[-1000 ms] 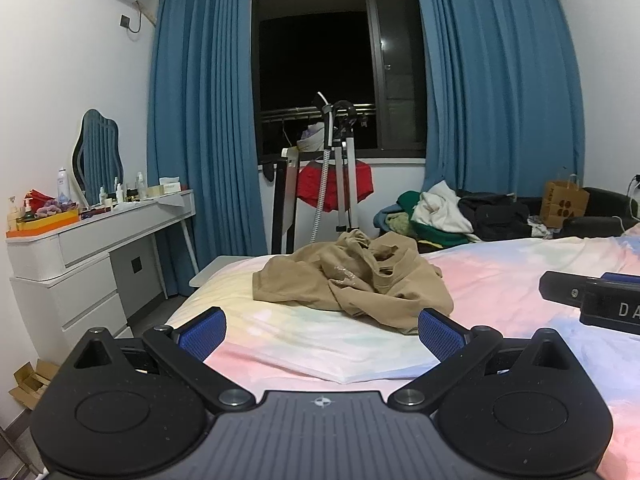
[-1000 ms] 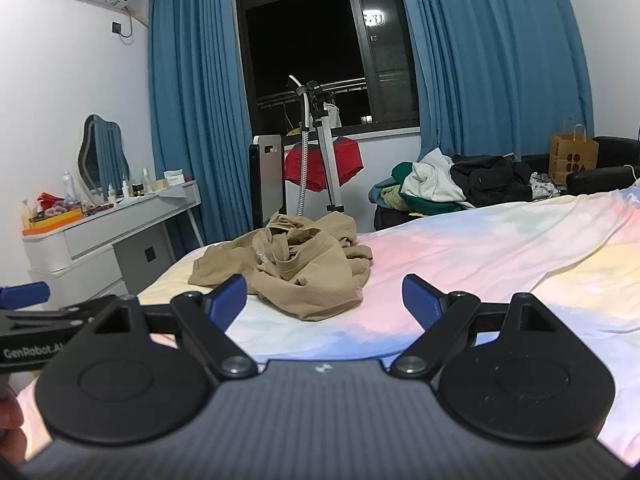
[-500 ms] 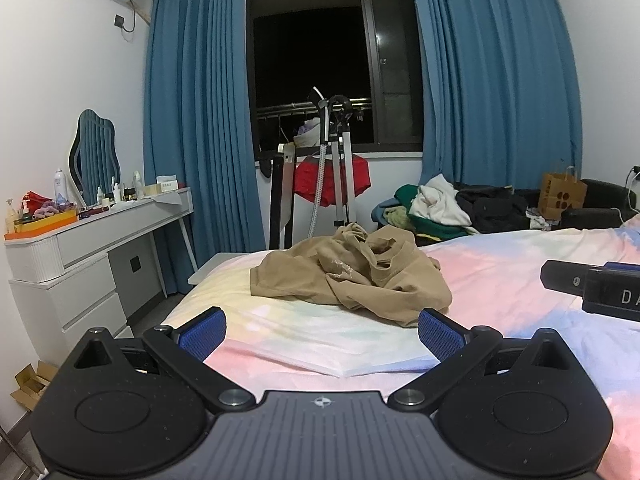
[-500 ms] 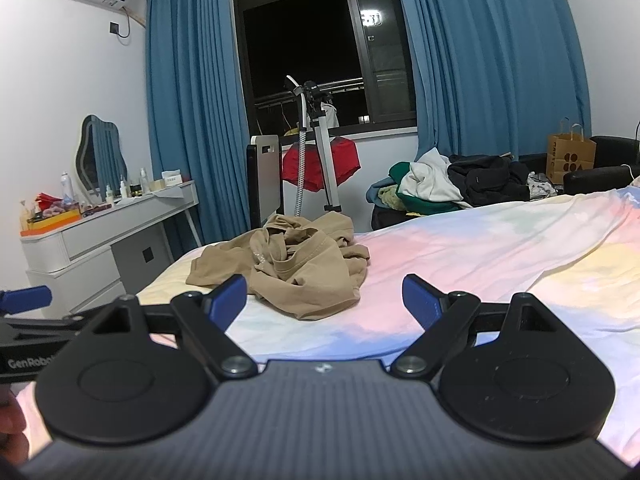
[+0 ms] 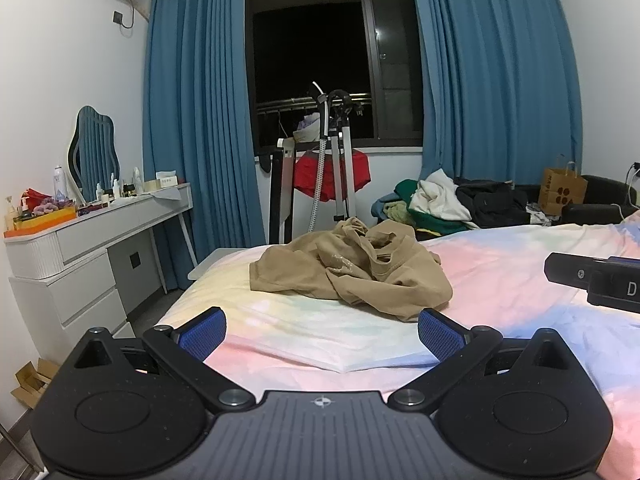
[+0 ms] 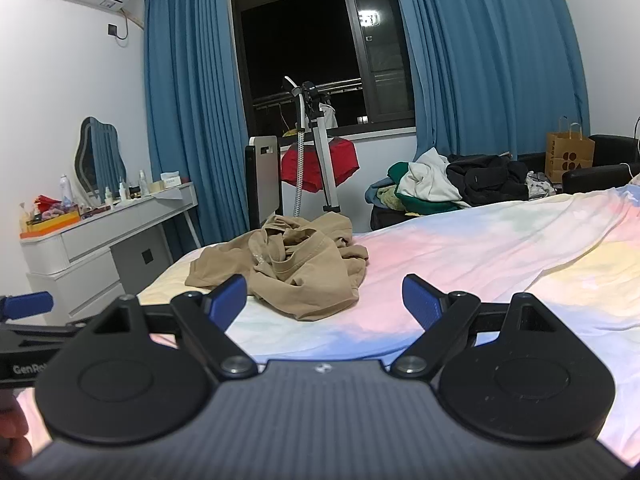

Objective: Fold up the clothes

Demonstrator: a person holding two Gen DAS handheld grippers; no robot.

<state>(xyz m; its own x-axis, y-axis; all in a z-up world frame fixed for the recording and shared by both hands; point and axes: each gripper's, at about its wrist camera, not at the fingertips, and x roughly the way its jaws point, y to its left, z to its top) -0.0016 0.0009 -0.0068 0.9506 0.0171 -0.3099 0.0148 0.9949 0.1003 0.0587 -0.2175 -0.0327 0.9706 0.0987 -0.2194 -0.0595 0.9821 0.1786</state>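
A crumpled tan garment (image 5: 352, 272) lies in a heap on the pastel bedsheet (image 5: 500, 268), near the bed's far left corner; it also shows in the right wrist view (image 6: 292, 264). My left gripper (image 5: 322, 332) is open and empty, held above the sheet short of the garment. My right gripper (image 6: 326, 306) is open and empty, also short of the garment, slightly to its right. Part of the right gripper (image 5: 600, 280) shows at the right edge of the left wrist view. A blue fingertip of the left gripper (image 6: 28, 306) shows at the left edge of the right wrist view.
A white dresser (image 5: 80, 256) with bottles and a mirror stands left of the bed. A garment steamer stand (image 5: 336, 160) with a red garment is by the window. A pile of clothes (image 5: 452, 204) and a paper bag (image 5: 562, 190) lie beyond the bed.
Both views have tilted up slightly and the garment sits a little lower in frame. Both grippers stay open and empty; the garment has not moved.
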